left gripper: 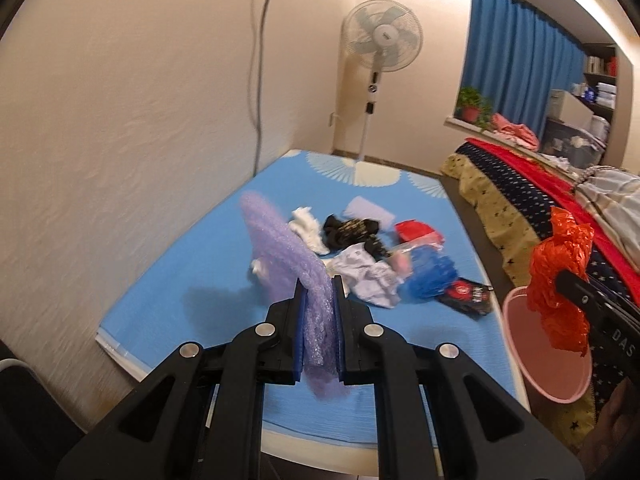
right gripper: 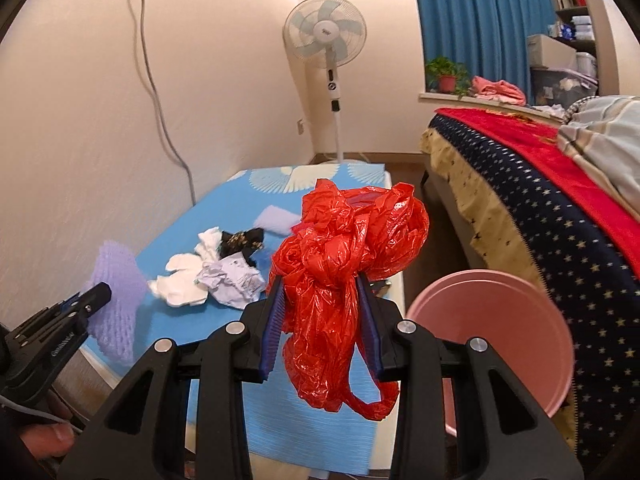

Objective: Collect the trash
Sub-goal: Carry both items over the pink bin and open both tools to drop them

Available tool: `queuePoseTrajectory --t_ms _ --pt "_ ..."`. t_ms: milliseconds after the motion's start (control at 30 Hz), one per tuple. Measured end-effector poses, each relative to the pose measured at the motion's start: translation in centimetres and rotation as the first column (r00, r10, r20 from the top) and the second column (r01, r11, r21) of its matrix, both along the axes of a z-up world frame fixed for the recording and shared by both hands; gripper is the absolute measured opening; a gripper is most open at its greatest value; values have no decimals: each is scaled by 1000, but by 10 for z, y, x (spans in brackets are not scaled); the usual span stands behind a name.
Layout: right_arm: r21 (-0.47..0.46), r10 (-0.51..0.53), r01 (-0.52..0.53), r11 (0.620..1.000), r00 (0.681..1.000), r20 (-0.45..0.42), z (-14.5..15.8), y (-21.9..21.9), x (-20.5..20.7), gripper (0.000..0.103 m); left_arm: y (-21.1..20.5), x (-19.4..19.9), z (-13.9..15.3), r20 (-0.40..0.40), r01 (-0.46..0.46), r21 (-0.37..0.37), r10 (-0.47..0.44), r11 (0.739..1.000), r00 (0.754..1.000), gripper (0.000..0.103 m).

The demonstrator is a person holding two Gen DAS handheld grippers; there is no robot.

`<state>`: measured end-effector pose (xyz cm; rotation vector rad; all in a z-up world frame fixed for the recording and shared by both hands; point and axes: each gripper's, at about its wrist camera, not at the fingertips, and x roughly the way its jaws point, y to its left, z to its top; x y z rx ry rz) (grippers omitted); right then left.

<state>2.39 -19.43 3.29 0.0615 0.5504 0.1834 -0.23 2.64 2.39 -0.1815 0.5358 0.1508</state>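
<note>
My left gripper (left gripper: 319,284) is shut on a sheet of purple bubble wrap (left gripper: 280,256), which hangs lifted above the blue mat (left gripper: 192,276). My right gripper (right gripper: 320,280) is shut on a crumpled red plastic bag (right gripper: 340,248), held in the air to the left of the pink bin (right gripper: 492,336). The left wrist view shows the red bag (left gripper: 560,280) over the pink bin (left gripper: 536,364) at the right. Loose trash lies on the mat: white tissue (left gripper: 306,228), a black wrapper (left gripper: 352,230), crumpled paper (left gripper: 368,276), a blue bag (left gripper: 432,276) and a dark packet (left gripper: 468,296).
A bed with a starred navy and red cover (right gripper: 560,216) runs along the right. A standing fan (right gripper: 326,36) stands at the mat's far end by the wall. A cable (right gripper: 160,92) hangs down the wall. A windowsill holds a potted plant (right gripper: 446,74).
</note>
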Motion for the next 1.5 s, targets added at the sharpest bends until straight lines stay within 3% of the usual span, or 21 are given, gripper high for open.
queuePoseTrajectory --t_ms 200,467,667,767,1000,1300,1400,1500 --pt "-6 -46 46 999 998 33 18 -24 -12 36 -17 -11 16 45 88 14 -88 996 995 11" --pt "0 -127 127 992 990 57 44 -68 -25 36 -37 -9 21 49 168 27 -169 985 984 11" --pt "-22 -162 164 986 985 55 58 -97 -38 36 -68 -3 28 57 265 30 -266 964 962 11" --pt "-28 -182 184 983 982 44 60 -109 -41 36 -90 0 31 70 331 56 -335 942 940 11" --pt "-42 -236 237 971 971 33 63 -134 -43 36 -149 13 35 63 501 83 -506 862 860 11" --pt "-9 -308 308 951 951 4 56 -159 -27 36 -201 53 45 13 626 105 -631 772 776 11" --pt "-14 -315 315 949 949 -10 52 -161 -18 36 -211 64 46 6 649 128 -655 750 755 11" --pt "-23 -327 326 945 945 -19 48 -163 -11 36 -212 78 40 10 656 124 -662 745 750 11"
